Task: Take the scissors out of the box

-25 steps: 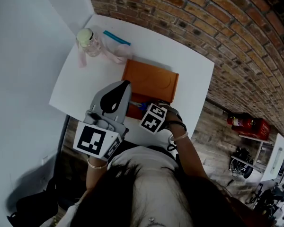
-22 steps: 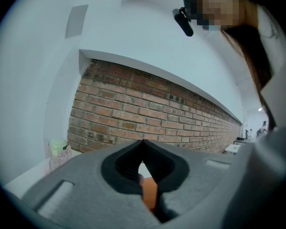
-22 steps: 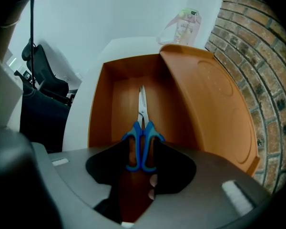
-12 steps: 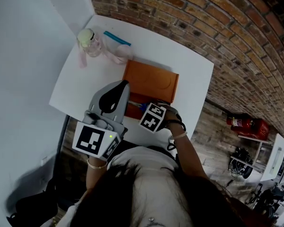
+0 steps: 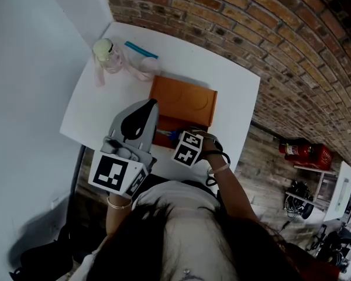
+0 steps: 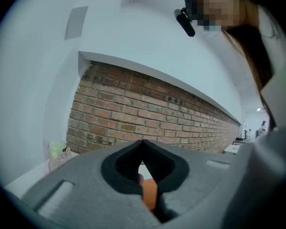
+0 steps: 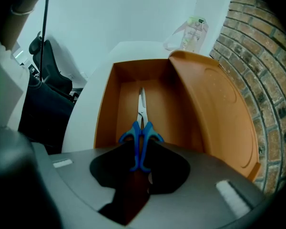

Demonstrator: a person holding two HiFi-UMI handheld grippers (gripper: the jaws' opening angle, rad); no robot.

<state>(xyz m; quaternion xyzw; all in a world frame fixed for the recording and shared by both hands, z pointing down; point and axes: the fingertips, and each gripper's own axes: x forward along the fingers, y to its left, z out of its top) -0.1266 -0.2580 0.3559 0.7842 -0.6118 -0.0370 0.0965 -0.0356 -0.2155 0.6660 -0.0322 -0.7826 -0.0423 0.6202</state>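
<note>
An orange box (image 7: pixel 107 106) stands open on the white table (image 5: pixel 234 98), its lid (image 5: pixel 184 100) tipped back. Blue-handled scissors (image 7: pixel 141 128) lie lengthwise on its floor, blades pointing away, and show as a blue spot (image 5: pixel 171 135) in the head view. My right gripper (image 7: pixel 141 156) points steeply down into the box; its jaws are closing and press on the blue handles from both sides. My left gripper (image 5: pixel 150 105) hovers level at the box's left edge, shut and holding nothing, its closed tips (image 6: pixel 142 144) facing the brick wall.
A jar with a pale green lid (image 5: pixel 107 52), a teal strip (image 5: pixel 141 50) and a pinkish clear bag (image 5: pixel 141 69) sit at the table's far left corner. The table's right edge drops to the floor, where a red object (image 5: pixel 301 152) stands. A brick wall runs behind.
The head view has shifted slightly. Both grippers stay where they were, the right one still down in the box.
</note>
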